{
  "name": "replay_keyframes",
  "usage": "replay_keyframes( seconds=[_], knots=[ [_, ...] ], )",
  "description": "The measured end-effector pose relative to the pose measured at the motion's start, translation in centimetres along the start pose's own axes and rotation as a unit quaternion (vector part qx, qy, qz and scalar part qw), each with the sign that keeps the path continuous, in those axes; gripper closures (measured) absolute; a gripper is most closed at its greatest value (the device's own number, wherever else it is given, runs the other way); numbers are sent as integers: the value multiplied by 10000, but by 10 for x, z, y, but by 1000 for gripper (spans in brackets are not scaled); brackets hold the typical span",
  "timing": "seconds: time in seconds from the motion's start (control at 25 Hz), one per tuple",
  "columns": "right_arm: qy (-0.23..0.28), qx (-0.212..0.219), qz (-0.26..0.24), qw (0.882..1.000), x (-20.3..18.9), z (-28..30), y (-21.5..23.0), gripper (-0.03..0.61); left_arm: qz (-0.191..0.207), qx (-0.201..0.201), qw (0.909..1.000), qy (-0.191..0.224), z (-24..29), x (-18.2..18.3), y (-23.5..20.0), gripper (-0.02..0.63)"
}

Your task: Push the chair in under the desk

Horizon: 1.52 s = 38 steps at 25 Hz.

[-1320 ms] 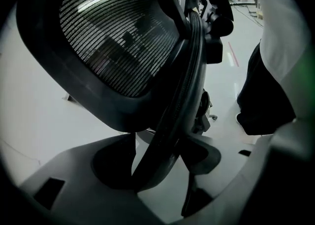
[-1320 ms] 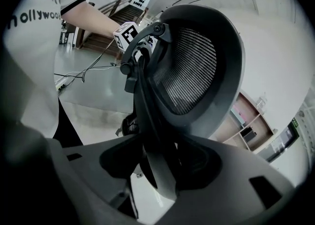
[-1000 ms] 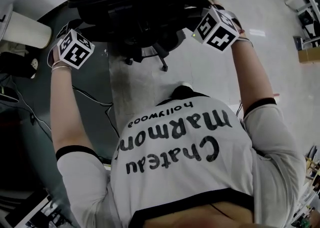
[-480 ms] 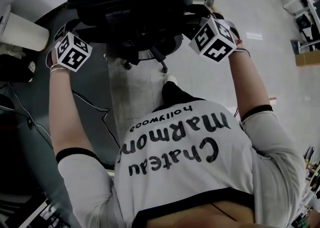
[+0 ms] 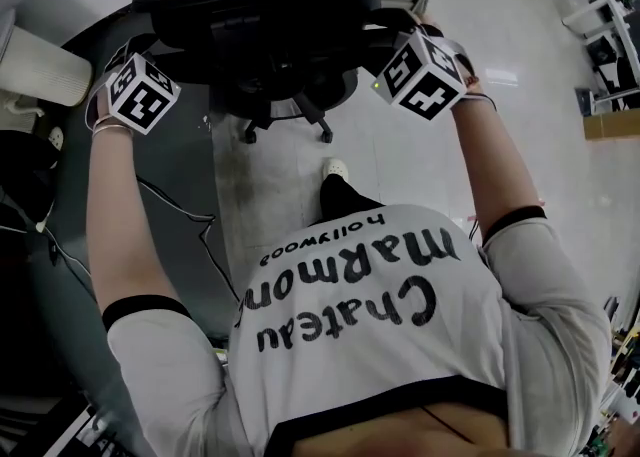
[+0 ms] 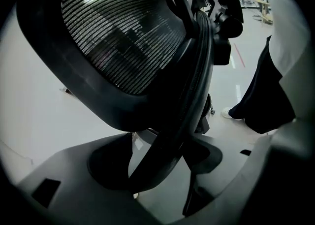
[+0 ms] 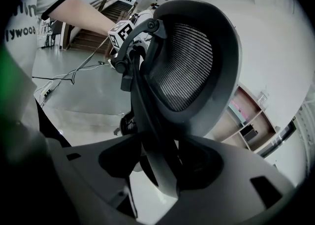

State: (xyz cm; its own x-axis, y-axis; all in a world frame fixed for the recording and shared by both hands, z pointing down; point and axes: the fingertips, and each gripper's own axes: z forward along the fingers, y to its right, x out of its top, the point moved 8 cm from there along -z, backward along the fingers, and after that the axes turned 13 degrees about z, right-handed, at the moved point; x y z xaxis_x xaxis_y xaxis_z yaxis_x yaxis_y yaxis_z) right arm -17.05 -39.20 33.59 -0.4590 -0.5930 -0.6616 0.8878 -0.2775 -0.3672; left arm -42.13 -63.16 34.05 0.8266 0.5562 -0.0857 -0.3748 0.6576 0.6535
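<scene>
Left gripper (image 6: 162,160) at the chair's (image 5: 270,20) left back edge, jaws just opened, loose around it; right gripper (image 7: 165,167) clamped on the right back edge.

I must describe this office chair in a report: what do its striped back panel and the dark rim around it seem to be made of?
Striped grey back panel: probably woven synthetic mesh; fine parallel ribs catch the light.
Dark curved rim: likely moulded plastic, smooth and matt with a faint sheen; metal cannot be ruled out.
</scene>
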Motion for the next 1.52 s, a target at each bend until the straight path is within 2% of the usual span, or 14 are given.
replay_keyframes(
  seconds=[0.16, 0.4, 0.8, 1.16, 1.28, 1.4, 1.52],
  knots=[
    [-3, 29, -64, 10000, 1, -2, 5, 330, 33, -121, 9998, 135, -3, 2, -2, 301],
    [-16, 108, -83, 9999, -3, -6, 4, 330, 61, 66, 9999, 146, -7, 4, 8, 301],
    [15, 153, -115, 9998, 3, -3, 7, 330, 7, -22, 10000, -53, -6, 1, 4, 301],
    [13, 158, -110, 9998, 0, 6, 7, 330, -57, 344, 9992, -200, 5, 0, 8, 301],
    [10, 190, -101, 9998, 0, 8, 7, 330, -64, 652, 9977, -172, 6, 0, 11, 299],
    [53, 183, -112, 9998, 0, 8, 6, 331, -93, 1234, 9923, -84, 0, -4, 18, 300],
    [21, 211, -112, 9997, -1, 7, 6, 331, -845, 1836, 9792, 166, -14, -5, 26, 301]
  ],
)
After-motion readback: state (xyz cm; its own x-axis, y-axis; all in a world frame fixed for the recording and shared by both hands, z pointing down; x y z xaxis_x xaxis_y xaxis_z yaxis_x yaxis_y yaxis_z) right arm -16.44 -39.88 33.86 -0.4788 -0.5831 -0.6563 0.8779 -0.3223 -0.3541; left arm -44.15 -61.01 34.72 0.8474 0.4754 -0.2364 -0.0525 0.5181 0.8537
